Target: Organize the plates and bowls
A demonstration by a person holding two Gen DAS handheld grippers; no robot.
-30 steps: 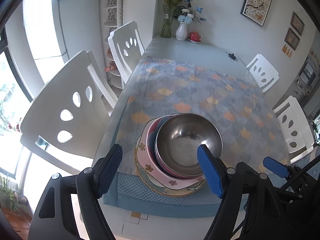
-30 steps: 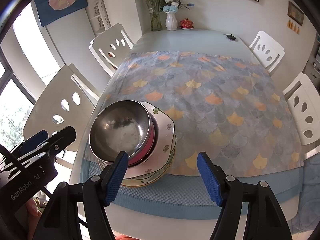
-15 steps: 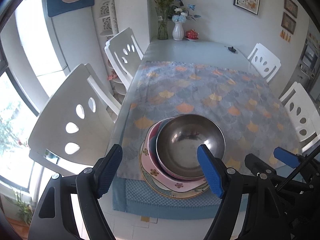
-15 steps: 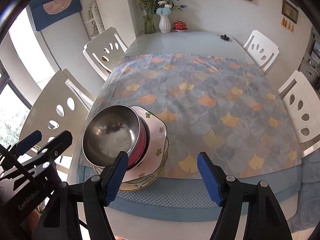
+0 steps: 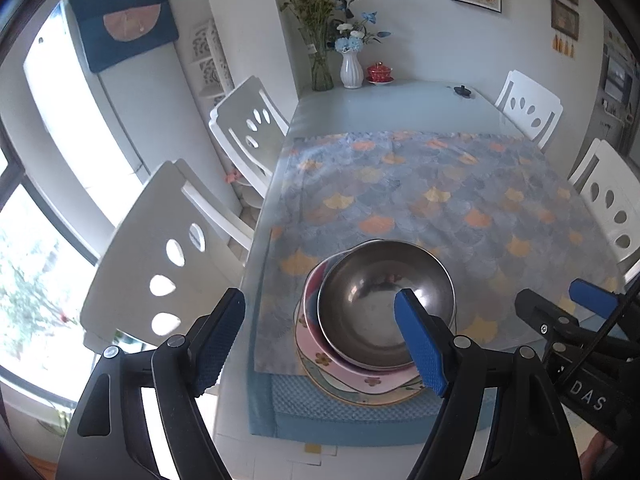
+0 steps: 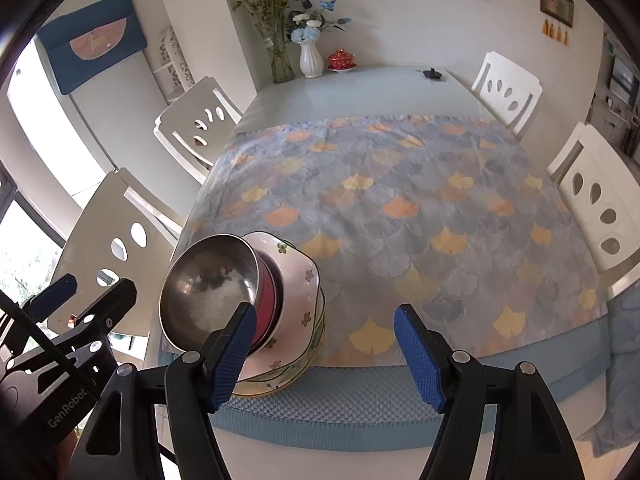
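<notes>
A steel bowl (image 5: 384, 300) tops a stack at the table's near left corner. It sits in a dark pink bowl (image 5: 314, 312), which rests on a pink flowered plate (image 5: 372, 382) and a yellow-rimmed plate (image 5: 344, 398). The right wrist view shows the same steel bowl (image 6: 208, 288) and flowered plate (image 6: 298, 280). My left gripper (image 5: 318, 294) hovers open over the near side of the stack, its right finger in front of the steel bowl, touching nothing. My right gripper (image 6: 324, 308) is open and empty, just right of the stack.
A fan-patterned cloth (image 6: 400, 208) covers most of the table, with a blue mat (image 6: 360, 400) along the near edge. White chairs (image 5: 160, 264) stand on both sides. Vases (image 5: 351, 68), a red lidded cup (image 5: 379, 72) and a small black object (image 5: 462, 90) sit at the far end.
The left wrist view has rolled and shifted, so the table now looks more upright and the stack sits further right between the fingers. The right view rolled slightly. Nothing was gripped.
</notes>
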